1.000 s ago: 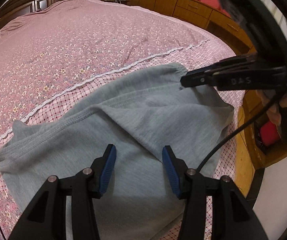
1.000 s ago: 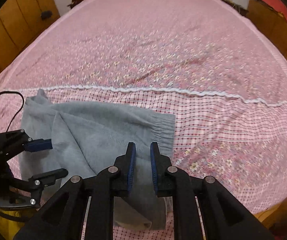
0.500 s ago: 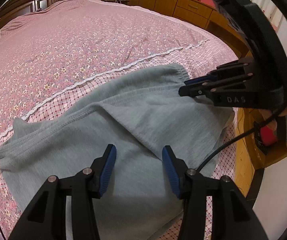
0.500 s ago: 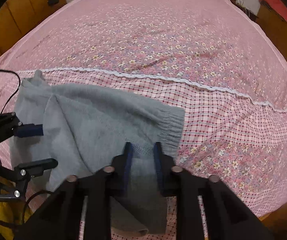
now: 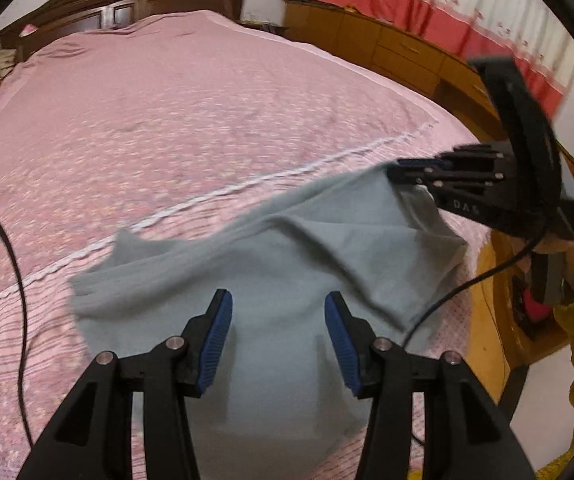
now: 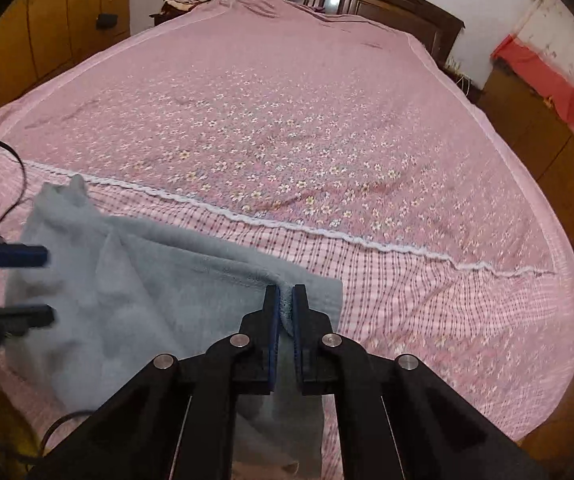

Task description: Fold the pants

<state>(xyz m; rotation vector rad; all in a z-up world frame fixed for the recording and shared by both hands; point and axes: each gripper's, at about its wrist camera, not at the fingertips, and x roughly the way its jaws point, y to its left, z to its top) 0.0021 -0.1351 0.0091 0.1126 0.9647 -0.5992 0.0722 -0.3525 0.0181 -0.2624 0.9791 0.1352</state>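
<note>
The soft grey fleece pants (image 6: 135, 300) lie near the foot edge of the pink flowered bedspread (image 6: 287, 128), on its checked border just below the white scalloped trim (image 6: 247, 220). They are already doubled over at least once: in the left wrist view a layer lies diagonally across the lower one, with a crease running from the bunched far end toward the raised corner.

The right gripper (image 6: 285, 308) is clenched on a thick edge of the pants, with a fold of fleece squeezed between its blue pads. In the left wrist view that corner is lifted clear of the bed and the cloth hangs from it in a slack drape. The left gripper (image 5: 277, 334) hovers over the middle of the pants, its jaws spread wide and holding nothing.

By my reading, 1 fold is in hand rather than finished: the lifted edge has yet to be carried across and laid flat. Motion blur makes the layer count uncertain, so I cannot tell how many folds remain.
</note>
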